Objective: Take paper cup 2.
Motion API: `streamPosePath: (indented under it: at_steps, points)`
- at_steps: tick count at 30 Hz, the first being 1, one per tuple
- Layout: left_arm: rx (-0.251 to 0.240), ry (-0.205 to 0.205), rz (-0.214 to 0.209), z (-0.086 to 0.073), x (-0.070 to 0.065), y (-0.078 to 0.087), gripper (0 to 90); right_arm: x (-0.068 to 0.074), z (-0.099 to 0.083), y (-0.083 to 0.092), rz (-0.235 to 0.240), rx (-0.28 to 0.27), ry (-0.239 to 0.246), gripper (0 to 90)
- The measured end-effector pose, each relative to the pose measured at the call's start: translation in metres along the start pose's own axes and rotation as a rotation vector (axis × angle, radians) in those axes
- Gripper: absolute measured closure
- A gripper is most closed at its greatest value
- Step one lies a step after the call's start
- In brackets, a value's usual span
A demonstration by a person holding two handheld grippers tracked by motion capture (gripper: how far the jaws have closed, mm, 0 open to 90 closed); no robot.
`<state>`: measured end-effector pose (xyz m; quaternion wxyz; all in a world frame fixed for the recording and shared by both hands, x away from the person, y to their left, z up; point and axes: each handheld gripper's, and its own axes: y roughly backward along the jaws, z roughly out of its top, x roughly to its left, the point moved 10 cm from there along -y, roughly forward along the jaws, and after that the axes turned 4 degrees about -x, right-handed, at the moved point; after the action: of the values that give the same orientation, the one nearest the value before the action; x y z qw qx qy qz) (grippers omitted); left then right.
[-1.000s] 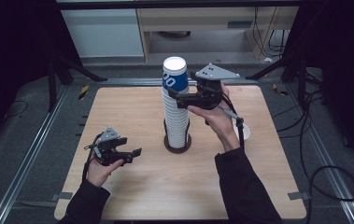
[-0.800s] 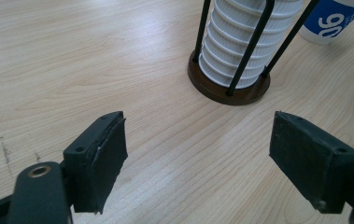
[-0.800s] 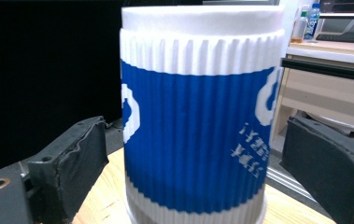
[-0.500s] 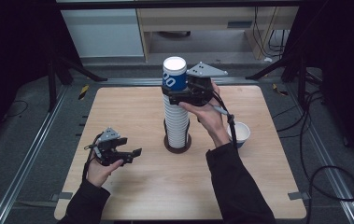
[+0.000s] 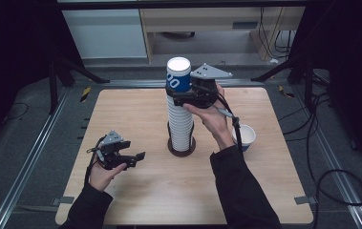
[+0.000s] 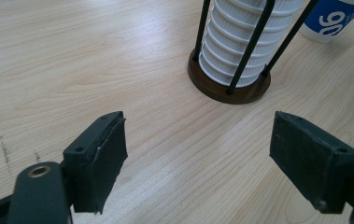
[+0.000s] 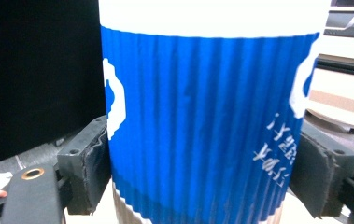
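A tall stack of white ribbed paper cups (image 5: pixel 180 121) stands in a rod holder with a brown base (image 5: pixel 182 150) at mid-table. On top sits a blue ribbed cup (image 5: pixel 178 79), bottom up. My right gripper (image 5: pixel 175 94) holds it level from the right. Its jaws have just been closing, and in the right gripper view both pads (image 7: pixel 88 163) press the sides of the blue cup (image 7: pixel 202 107). My left gripper (image 5: pixel 133 159) rests on the table at the left, open and with nothing between its pads (image 6: pixel 102 156). It faces the holder base (image 6: pixel 240 91).
A single cup (image 5: pixel 243 137), blue outside and white inside, stands upright on the table right of the stack; it is also the blue cup (image 6: pixel 336 18) at the far right in the left gripper view. The wooden table (image 5: pixel 135 114) ends at metal rails on both sides.
The right gripper has slid left onto the blue top cup and its jaws have closed on it. The hand's shift uncovered the single cup on the table. The left gripper stayed put.
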<state>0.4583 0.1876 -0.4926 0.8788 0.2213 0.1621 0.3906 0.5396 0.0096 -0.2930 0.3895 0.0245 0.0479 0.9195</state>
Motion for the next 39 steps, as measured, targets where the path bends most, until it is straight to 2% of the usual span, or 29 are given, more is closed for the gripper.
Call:
streamPosePath:
  at_steps: [12, 23, 33, 39]
  points:
    - [0.001, 0.001, 0.000, 0.000, 0.001, 0.000, 18.3, 0.000, 0.016, 0.003, 0.015, -0.021, 0.006, 20.3]
    - [0.000, 0.001, 0.000, 0.000, 0.001, 0.000, 18.3, -0.002, 0.038, 0.008, 0.004, -0.063, 0.020, 20.5]
    - [0.000, -0.003, 0.000, 0.000, 0.001, 0.001, 18.3, 0.001, 0.066, 0.016, 0.006, -0.111, 0.037, 20.5]
    - [-0.001, -0.003, 0.000, 0.001, 0.001, 0.002, 18.3, 0.002, 0.076, 0.026, 0.003, -0.131, 0.058, 20.5]
